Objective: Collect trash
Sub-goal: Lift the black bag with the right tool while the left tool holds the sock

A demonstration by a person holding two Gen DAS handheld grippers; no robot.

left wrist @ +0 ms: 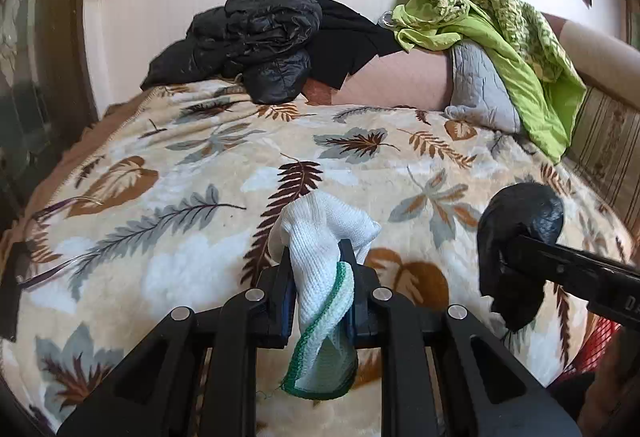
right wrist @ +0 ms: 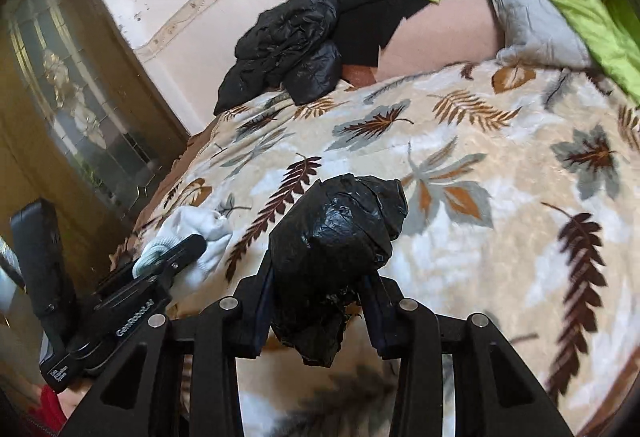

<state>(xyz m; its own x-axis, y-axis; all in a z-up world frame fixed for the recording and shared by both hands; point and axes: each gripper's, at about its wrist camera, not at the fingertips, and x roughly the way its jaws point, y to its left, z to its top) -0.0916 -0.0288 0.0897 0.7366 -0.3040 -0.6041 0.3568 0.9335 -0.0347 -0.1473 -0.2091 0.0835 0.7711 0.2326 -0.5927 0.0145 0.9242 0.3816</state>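
A white glove (left wrist: 320,257) with a green cuff is clamped in the left claw (left wrist: 318,277), a crumpled black bag (right wrist: 336,253) gripped in the right claw (right wrist: 320,309) beside it, both above the leaf-patterned bed blanket (left wrist: 180,173).

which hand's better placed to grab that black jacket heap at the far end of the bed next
Neither is free yet. The left gripper is shut on a white glove, the right gripper on a black bag bundle. Once emptied, probably left: the black jacket heap lies far left on the bed.
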